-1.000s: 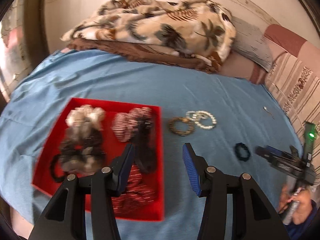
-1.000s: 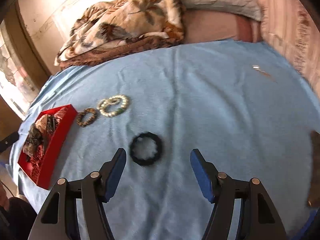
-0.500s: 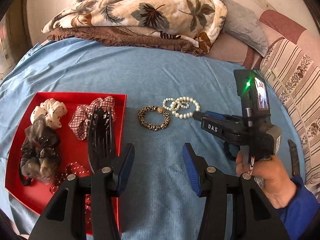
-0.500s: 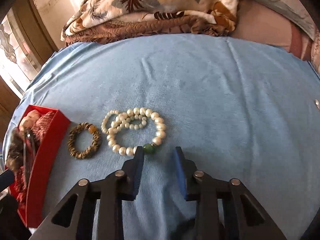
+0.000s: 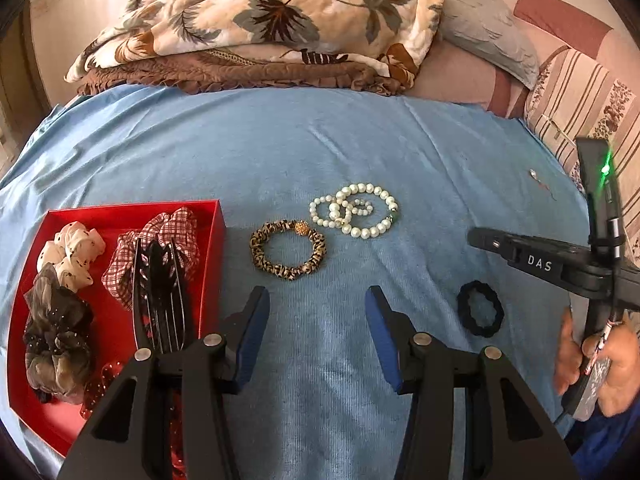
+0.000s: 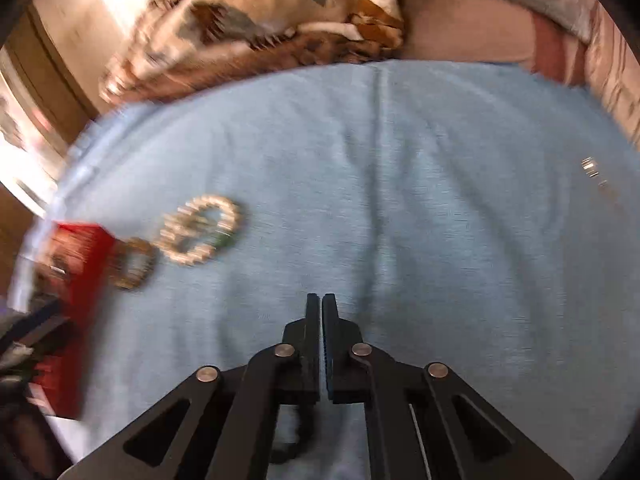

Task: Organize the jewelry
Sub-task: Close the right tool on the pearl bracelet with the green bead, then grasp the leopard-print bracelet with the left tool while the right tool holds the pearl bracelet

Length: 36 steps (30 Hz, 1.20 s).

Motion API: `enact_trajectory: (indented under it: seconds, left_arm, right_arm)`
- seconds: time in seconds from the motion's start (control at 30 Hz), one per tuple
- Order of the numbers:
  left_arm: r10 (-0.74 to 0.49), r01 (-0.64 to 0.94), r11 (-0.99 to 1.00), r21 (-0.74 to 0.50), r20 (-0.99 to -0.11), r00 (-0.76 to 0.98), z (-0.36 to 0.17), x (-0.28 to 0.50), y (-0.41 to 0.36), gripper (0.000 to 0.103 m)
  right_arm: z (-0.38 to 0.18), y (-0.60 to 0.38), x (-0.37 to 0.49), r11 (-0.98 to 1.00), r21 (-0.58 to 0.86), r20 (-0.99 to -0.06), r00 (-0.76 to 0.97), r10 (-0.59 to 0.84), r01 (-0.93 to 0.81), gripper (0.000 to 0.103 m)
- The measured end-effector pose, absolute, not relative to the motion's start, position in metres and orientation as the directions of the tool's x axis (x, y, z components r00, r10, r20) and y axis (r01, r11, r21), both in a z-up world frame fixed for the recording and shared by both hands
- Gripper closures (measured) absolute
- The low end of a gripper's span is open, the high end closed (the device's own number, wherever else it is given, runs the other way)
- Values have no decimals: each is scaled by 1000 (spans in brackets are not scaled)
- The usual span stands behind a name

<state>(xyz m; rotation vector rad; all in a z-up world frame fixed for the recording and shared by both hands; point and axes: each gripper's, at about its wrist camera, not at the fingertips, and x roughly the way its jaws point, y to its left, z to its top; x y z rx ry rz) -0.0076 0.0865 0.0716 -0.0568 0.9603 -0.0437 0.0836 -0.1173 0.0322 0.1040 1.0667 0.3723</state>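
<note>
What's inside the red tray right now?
In the red tray: a white dotted scrunchie, a grey one, a plaid one and a black hair claw. The left gripper covers the near corner.

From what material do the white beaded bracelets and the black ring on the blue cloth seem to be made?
The white beaded bracelets look like pearl or imitation pearl: round, glossy beads with small highlights. One green bead sits among them. The black ring looks like matte gathered fabric, probably a scrunchie: its edge is ruffled and shows no shine.
</note>
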Motion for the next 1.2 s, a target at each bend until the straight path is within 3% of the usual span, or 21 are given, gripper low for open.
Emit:
enact_trajectory:
  seconds: [0.03, 0.1, 0.2, 0.3, 0.5, 0.83, 1.03, 1.2]
  left_arm:
    - [-67, 11, 997, -74, -818, 571, 71, -8, 87, 54]
    - [-66, 14, 997, -70, -822, 566, 71, -9, 89, 54]
    - [-58, 9, 998, -64, -824, 563, 71, -10, 93, 54]
    - [-65, -1, 997, -79, -826, 561, 72, -9, 99, 54]
    - [-69, 4, 997, -80, -828, 556, 67, 0, 101, 54]
    - [-74, 82, 996, -37, -858, 509, 49, 24, 74, 54]
    - [-45, 48, 999, -26, -892, 449, 26, 54, 77, 54]
    - [33, 97, 992, 86, -892, 451, 15, 61, 63, 54]
  right_arm:
    - [37, -107, 85, 921, 273, -814, 443, 375, -279, 60]
    - [40, -82, 89, 913, 258, -800, 459, 385, -317, 53]
    - [33, -54, 102, 914, 220, -811, 457, 366, -341, 54]
    - [11, -28, 121, 933, 110, -859, 440, 263, -342, 84]
    - [10, -37, 121, 946, 66, -871, 443, 210, -317, 91]
    - [25, -152, 49, 986, 34, -922, 376, 95, -165, 90]
    - [27, -169, 44, 982, 132, -900, 400, 175, -132, 85]
    - [23, -161, 47, 979, 123, -882, 434, 183, -162, 78]
